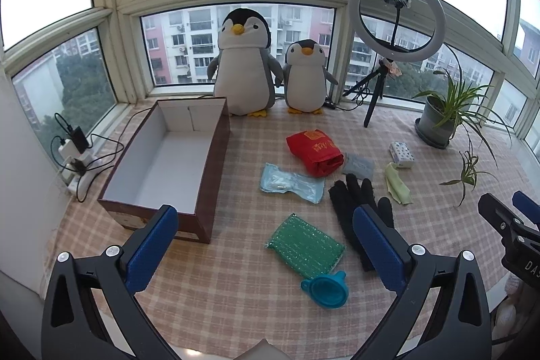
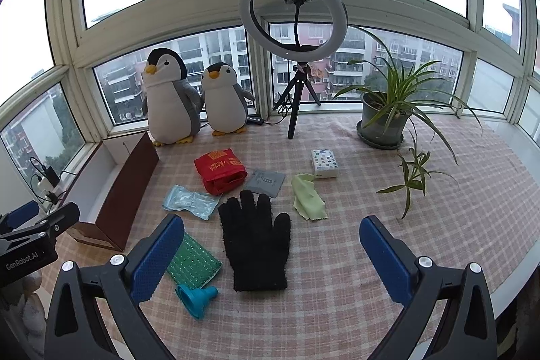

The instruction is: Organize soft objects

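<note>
Two pairs of tongs hover low over the checked cloth of the desk, both spread wide with nothing between their blue pads. Straight ahead of the right tongs, lying flat between its fingers, is a black fuzzy glove, fingers pointing away toward the window. Just inside the left finger of that pair sits a green sponge pad with a teal silicone funnel at its near edge. Beyond the glove lie a red fabric pouch, a pale blue plastic-wrapped packet, a grey sachet, a light green cloth and a small tissue pack. The left tongs face the same spread, and ahead of their left finger stands an open brown box with a white inside, nothing in it, which I take to be where the soft things go. The glove looks light and floppy; I would guess it will sag and fold when lifted, so pinching it across the palm, where the knit is thickest, seems safer than catching a finger. The sponge should squash a little yet keep its shape, and an edge grip would do. The wrapped packet looks slick and may slide.
</note>
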{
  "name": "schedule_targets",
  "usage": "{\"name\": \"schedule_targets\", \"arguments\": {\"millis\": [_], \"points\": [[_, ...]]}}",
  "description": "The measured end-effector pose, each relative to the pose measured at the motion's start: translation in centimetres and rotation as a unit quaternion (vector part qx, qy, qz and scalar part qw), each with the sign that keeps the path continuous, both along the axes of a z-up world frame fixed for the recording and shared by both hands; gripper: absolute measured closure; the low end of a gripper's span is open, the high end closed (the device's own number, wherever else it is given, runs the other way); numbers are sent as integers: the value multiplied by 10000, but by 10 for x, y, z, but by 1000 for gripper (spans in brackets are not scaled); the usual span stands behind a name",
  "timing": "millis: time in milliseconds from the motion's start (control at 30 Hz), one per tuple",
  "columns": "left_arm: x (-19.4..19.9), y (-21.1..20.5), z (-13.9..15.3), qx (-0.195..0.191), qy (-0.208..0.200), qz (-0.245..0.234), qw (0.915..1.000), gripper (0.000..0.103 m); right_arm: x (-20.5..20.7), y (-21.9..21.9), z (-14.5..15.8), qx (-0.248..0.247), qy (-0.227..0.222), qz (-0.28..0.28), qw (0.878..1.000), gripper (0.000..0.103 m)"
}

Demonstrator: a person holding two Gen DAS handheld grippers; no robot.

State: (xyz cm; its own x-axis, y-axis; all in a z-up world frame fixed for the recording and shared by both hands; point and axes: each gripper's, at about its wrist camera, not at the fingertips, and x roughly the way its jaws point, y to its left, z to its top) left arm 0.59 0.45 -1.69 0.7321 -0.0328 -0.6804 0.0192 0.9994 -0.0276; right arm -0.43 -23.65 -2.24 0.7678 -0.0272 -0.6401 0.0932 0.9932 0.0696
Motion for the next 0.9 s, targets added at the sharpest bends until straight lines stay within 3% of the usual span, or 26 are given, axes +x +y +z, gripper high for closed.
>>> {"name": "schedule_targets", "arguments": {"millis": [900], "points": [[-2,-2,1,32,-39,-37,10000,0,-1,5,-1,-26,-19,30,10000,0]]}}
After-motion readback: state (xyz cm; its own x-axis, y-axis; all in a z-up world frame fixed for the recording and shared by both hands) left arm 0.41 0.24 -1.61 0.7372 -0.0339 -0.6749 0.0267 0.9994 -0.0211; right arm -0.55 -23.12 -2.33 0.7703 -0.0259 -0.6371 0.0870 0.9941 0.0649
